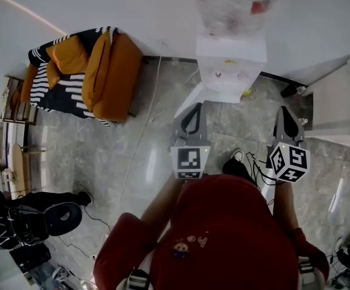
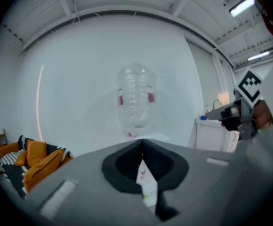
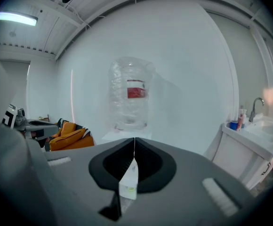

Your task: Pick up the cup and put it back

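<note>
Head view:
A: Where is the cup?
B: None shows. The left gripper (image 1: 194, 107) and right gripper (image 1: 285, 110) reach forward side by side, tipped slightly down, toward the water dispenser (image 1: 230, 65).
Left gripper view:
A: Its jaws?
B: Closed together, holding nothing. The bottle (image 2: 136, 100) stands ahead.
Right gripper view:
A: And this one?
B: Likewise closed and empty. The person should probably find the cup first, then part one gripper's jaws before reaching.

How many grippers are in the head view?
2. The left gripper sits left of centre over the grey floor; the right gripper is to its right beside the white cabinet. Both are shut and empty. None seems hidden.
</note>
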Demonstrator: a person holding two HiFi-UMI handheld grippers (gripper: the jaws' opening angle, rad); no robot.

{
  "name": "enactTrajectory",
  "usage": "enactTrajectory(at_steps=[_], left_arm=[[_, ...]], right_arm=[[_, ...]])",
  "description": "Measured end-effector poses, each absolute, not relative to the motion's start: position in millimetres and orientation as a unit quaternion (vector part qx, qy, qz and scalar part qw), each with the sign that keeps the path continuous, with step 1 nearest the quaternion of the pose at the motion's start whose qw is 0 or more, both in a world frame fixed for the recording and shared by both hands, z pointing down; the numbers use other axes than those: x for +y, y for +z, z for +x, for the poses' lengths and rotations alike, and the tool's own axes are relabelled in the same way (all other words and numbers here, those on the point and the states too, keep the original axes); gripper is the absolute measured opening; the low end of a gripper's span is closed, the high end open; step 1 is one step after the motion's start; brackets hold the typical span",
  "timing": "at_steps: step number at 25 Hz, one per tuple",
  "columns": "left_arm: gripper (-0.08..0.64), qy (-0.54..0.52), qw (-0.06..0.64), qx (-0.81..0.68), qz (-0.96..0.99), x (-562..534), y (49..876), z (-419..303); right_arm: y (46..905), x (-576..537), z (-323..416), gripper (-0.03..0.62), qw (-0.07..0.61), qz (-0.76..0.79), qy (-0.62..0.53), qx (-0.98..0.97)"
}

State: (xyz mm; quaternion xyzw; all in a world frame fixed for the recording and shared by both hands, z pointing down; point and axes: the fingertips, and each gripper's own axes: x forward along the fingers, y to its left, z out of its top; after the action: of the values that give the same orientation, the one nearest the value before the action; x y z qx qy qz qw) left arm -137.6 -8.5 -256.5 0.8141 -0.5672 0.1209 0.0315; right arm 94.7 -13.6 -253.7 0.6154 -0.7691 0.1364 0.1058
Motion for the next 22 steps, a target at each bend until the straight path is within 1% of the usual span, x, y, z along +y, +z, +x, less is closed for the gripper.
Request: enactTrajectory(at_steps=[7, 10, 14, 22], left_arm=[[0.0, 0.116, 0.033, -0.605, 0.787, -38.3, -268.4, -102.9], [0.0, 0.122, 0.029, -0.615, 0.778, -46.0, -270.2, -95.7], [0.0, 0.12, 0.027, -0.614, 0.78, -53.6, -268.4, -89.5], [0.0, 0.117, 0.024, -0.582, 0.804, -56.3, -256.1, -111.8]], right_arm=[[-246.1, -56.8, 138.7, 0.003, 0.109, 0.586, 0.143, -0.79], [-246.1, -68.0, 147.7, 0.003, 0.106, 0.574, 0.143, -0.799], [-243.3, -78.0, 159.6, 0.003, 0.119, 0.573, 0.131, -0.8], [-235.8, -64.8, 137.5, 0.003, 0.111, 0.608, 0.139, -0.774]])
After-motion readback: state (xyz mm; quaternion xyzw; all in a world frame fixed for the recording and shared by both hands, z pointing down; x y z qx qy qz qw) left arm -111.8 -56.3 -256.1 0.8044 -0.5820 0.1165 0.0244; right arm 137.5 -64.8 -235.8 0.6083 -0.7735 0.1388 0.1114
